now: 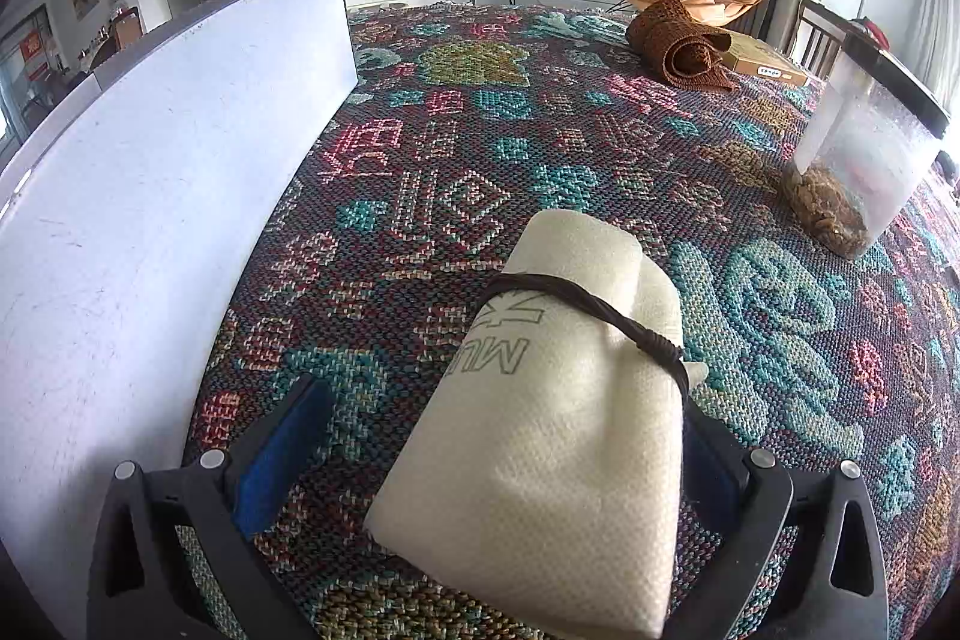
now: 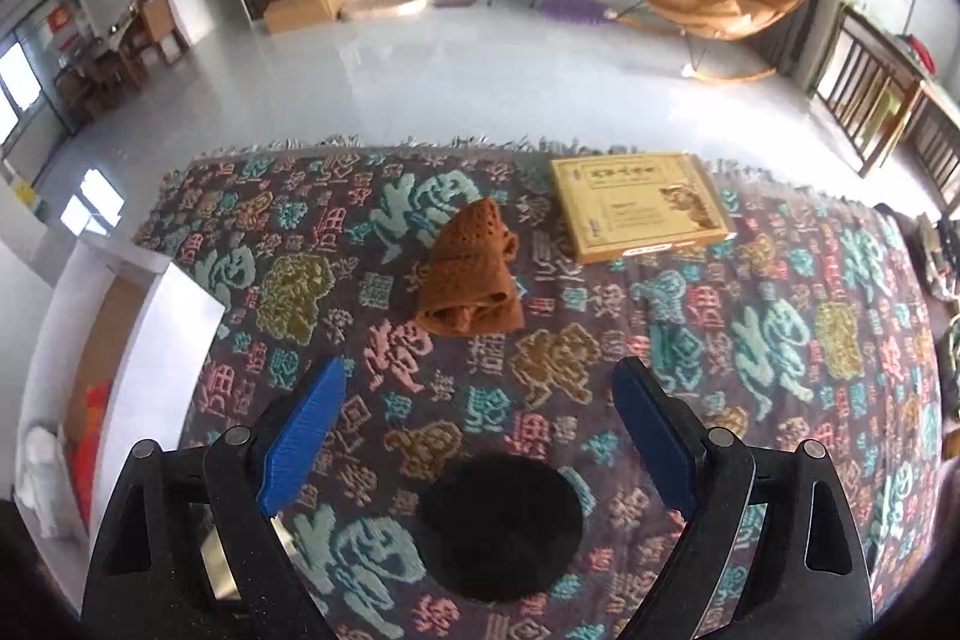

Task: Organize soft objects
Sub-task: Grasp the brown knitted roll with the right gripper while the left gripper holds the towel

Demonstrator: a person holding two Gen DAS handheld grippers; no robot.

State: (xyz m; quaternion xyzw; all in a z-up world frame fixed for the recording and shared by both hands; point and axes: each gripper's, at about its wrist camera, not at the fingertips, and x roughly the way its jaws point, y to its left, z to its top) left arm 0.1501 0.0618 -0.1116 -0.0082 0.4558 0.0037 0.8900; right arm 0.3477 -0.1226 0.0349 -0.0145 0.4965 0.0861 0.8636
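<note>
A cream rolled towel point(image 1: 540, 436) with a dark band around it lies on the patterned table cover. It sits between the wide-apart fingers of my left gripper point(image 1: 501, 394), close to the right finger, with a clear gap to the left blue pad point(image 1: 282, 454). A rolled brown knit cloth point(image 1: 678, 46) lies at the far side of the table. The right wrist view shows that brown knit cloth point(image 2: 471, 274) ahead of my right gripper point(image 2: 480, 370), which hangs open and empty above the table. A round black shape point(image 2: 501, 526) lies below, between its fingers.
A white box wall point(image 1: 180, 160) runs along the left; the white box point(image 2: 138, 340) holds orange and white items. A clear container with a black rim point(image 1: 864, 172) stands right. A flat yellow box point(image 2: 636, 214) lies near the table's far edge.
</note>
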